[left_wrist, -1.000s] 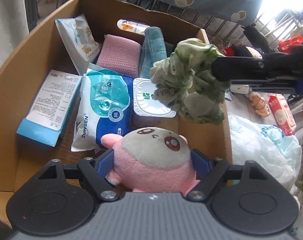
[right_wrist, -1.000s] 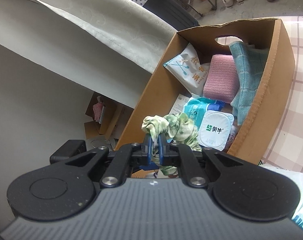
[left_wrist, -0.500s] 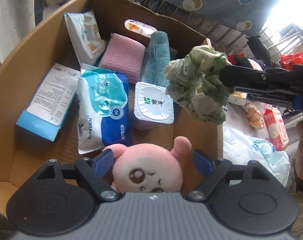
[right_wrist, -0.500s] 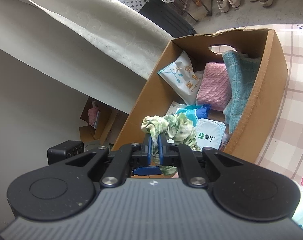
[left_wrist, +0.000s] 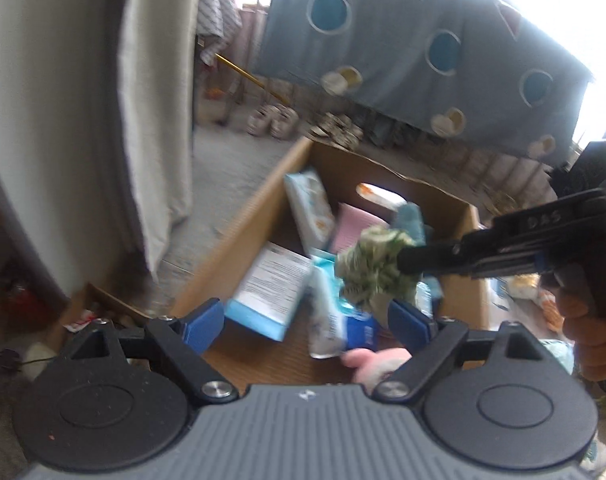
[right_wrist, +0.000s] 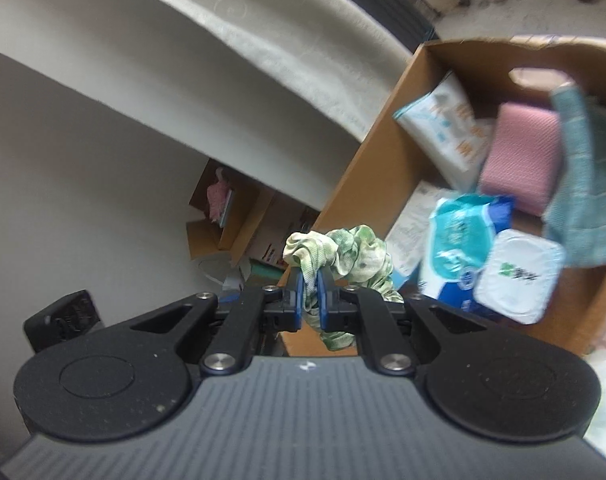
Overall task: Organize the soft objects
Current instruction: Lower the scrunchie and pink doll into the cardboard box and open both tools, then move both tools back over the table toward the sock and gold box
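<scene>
My right gripper (right_wrist: 309, 282) is shut on a green and white scrunchie (right_wrist: 343, 256) and holds it over the near end of the cardboard box (right_wrist: 367, 168). In the left wrist view the scrunchie (left_wrist: 373, 268) hangs from the right gripper's black fingers (left_wrist: 435, 258) above the box (left_wrist: 231, 240). My left gripper (left_wrist: 307, 324) is open and empty, raised above the box's near end. A pink plush toy (left_wrist: 373, 362) lies in the box just below it, mostly hidden.
The box holds wipe packs (right_wrist: 459, 248), a yogurt cup (right_wrist: 517, 274), a pink cloth (right_wrist: 521, 160), a teal towel (right_wrist: 587, 196) and a white and blue carton (left_wrist: 269, 292). A pale curtain (left_wrist: 143, 120) hangs left of the box. Smaller boxes (right_wrist: 231, 216) sit on the floor.
My left gripper let go of the pink plush toy into the box and has lifted and tilted upward. The right gripper still holds the scrunchie over the box.
</scene>
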